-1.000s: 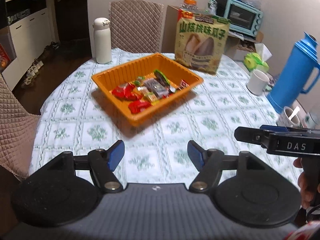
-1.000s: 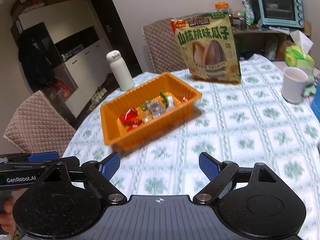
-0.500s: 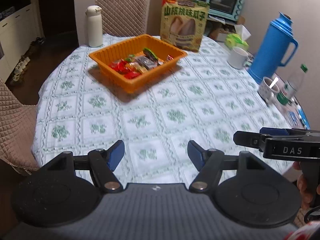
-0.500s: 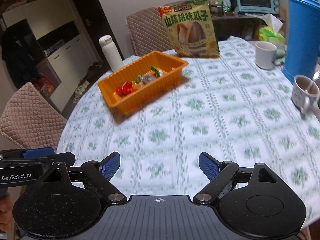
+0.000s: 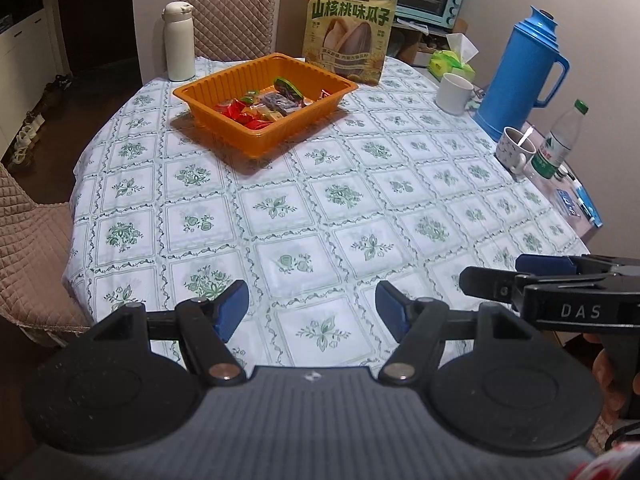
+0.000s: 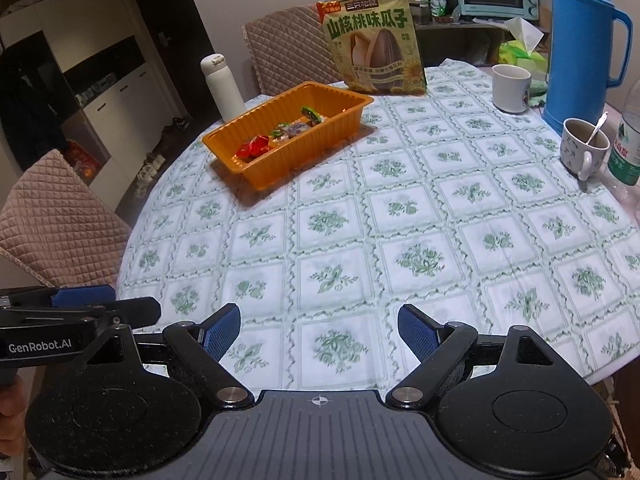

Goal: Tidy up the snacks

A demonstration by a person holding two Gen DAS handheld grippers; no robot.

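Observation:
An orange tray [image 5: 224,84] [image 6: 344,98] sits at the far side of the round table and holds several small wrapped snacks [image 5: 260,106] [image 6: 280,132]. Behind it stands a large green bag of sunflower seeds [image 5: 348,36] [image 6: 374,44], upright. My left gripper [image 5: 312,312] hangs open over the table's near edge with nothing between its fingers. My right gripper [image 6: 318,334] is open and empty too, also above the near edge. Each gripper shows from the side in the other's view, the right one [image 5: 516,280] and the left one [image 6: 96,304].
A white flask [image 5: 179,42] stands left of the tray. On the right are a blue thermos jug [image 5: 520,72], a white mug [image 5: 454,92], a patterned cup with a spoon [image 5: 516,148], a water bottle [image 5: 560,140] and tissues [image 5: 452,60]. Quilted chairs [image 5: 28,248] flank the table.
Both grippers have drawn back from the tray toward the table's near edge, so the tray and the bag look smaller and farther. Both stay open and empty.

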